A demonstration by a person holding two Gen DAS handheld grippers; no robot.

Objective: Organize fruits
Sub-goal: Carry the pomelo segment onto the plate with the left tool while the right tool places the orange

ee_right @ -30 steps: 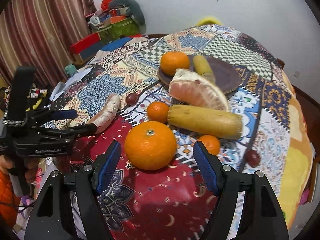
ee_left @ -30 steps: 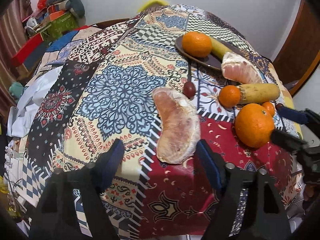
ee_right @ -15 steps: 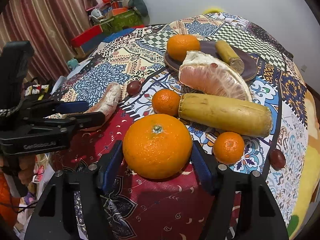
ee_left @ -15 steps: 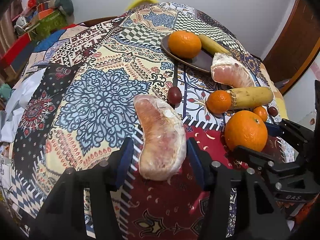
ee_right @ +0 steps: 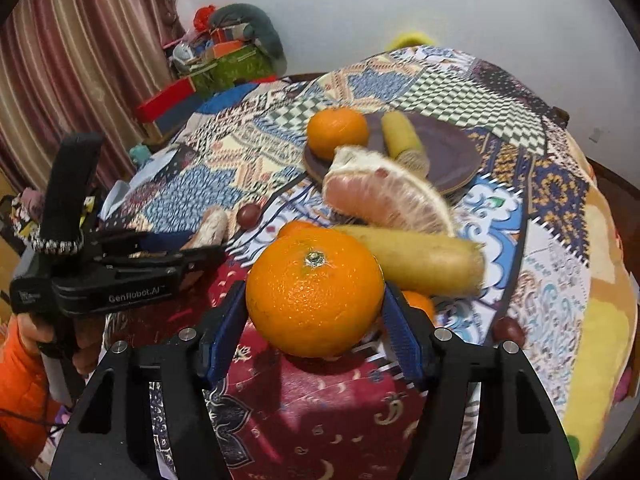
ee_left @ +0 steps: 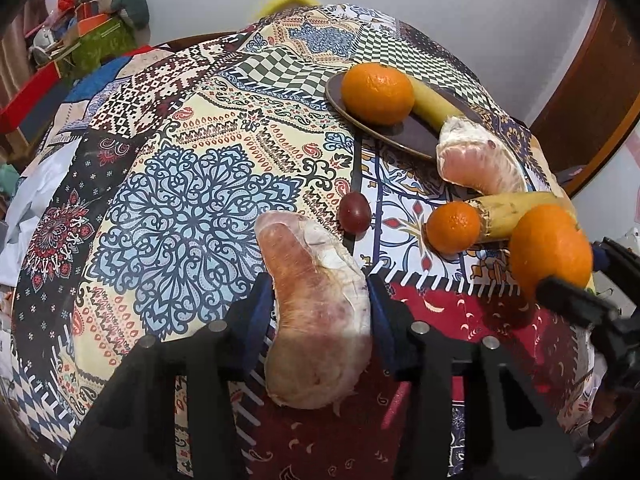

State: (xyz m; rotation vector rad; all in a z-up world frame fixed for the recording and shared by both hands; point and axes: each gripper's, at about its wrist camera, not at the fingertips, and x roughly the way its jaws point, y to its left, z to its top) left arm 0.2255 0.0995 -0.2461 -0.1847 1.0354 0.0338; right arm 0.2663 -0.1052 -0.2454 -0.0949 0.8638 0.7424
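My left gripper (ee_left: 318, 316) is shut on a peeled pomelo wedge (ee_left: 316, 312) and holds it just above the patterned tablecloth; it also shows in the right wrist view (ee_right: 208, 226). My right gripper (ee_right: 314, 316) is shut on a large orange (ee_right: 315, 291), lifted slightly; the orange also shows in the left wrist view (ee_left: 550, 252). A dark plate (ee_right: 452, 152) at the back carries an orange (ee_right: 337, 132) and a banana piece (ee_right: 402, 140). A second pomelo wedge (ee_right: 384, 196), a banana (ee_right: 424, 260), a small tangerine (ee_left: 453, 227) and a grape (ee_left: 353, 212) lie between.
Another small tangerine (ee_right: 418, 304) and a grape (ee_right: 508, 330) lie right of my right gripper. The table edge drops off on the right, by a wooden door (ee_left: 592, 92). Boxes and clutter (ee_right: 224, 60) stand at the back left by a striped curtain (ee_right: 60, 80).
Both grippers closed from open onto their fruit. The left took hold of the pomelo wedge, the right took the large orange, and both fruits rose slightly off the cloth.
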